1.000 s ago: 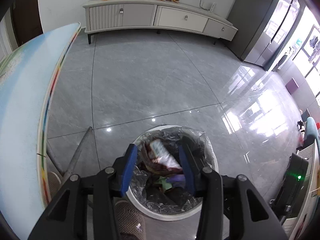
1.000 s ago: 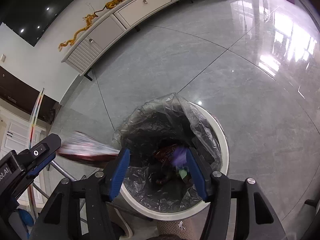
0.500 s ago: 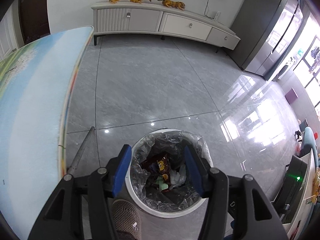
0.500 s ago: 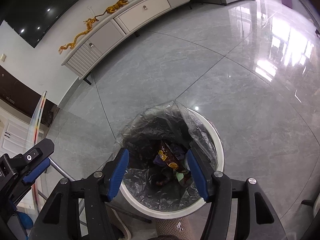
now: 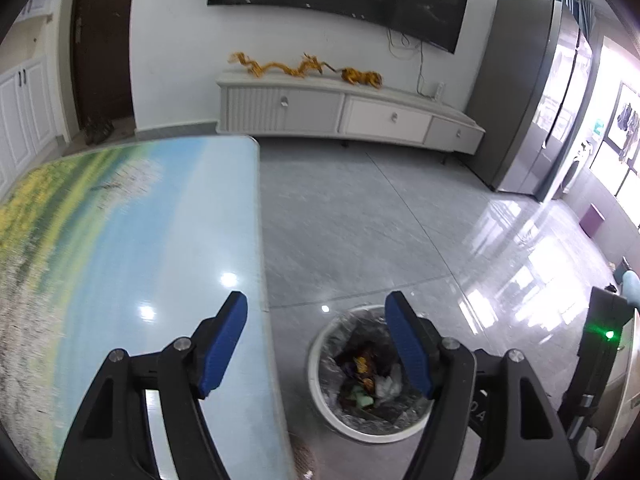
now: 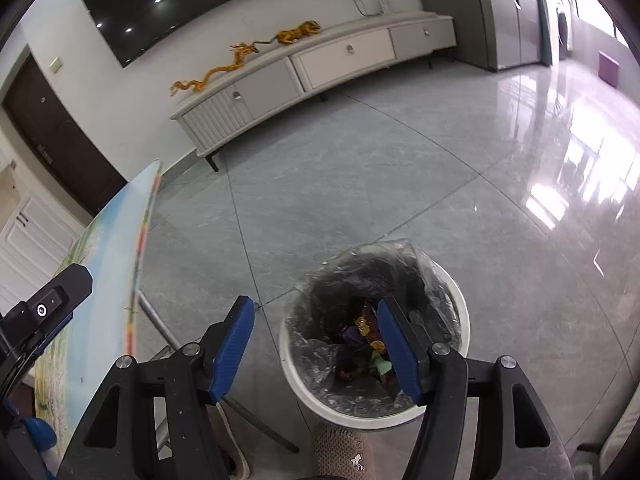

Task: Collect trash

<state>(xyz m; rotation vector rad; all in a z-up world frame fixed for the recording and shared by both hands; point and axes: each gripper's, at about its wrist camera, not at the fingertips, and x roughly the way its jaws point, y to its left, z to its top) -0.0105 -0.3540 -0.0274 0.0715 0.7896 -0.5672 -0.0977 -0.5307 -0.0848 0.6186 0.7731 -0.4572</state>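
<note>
The crumpled wrappers and scraps of trash [image 6: 366,338] lie inside the white round bin lined with clear plastic [image 5: 320,376] on the floor just off the table's [image 5: 132,248] right edge, below both the left tongs [image 5: 316,352] and right tongs [image 6: 316,348], each spread wide and empty, the right nearer.

You are not seeing much readable text: only pale characters like "0A" are showing on a dark device [image 5: 478,414] beside the left tool.

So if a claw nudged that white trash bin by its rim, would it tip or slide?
The trash bin probably slides: the tiled floor looks glossy. It seems light, holding only wrappers, so a high push might tip it. Its liner looks floppy.
</note>
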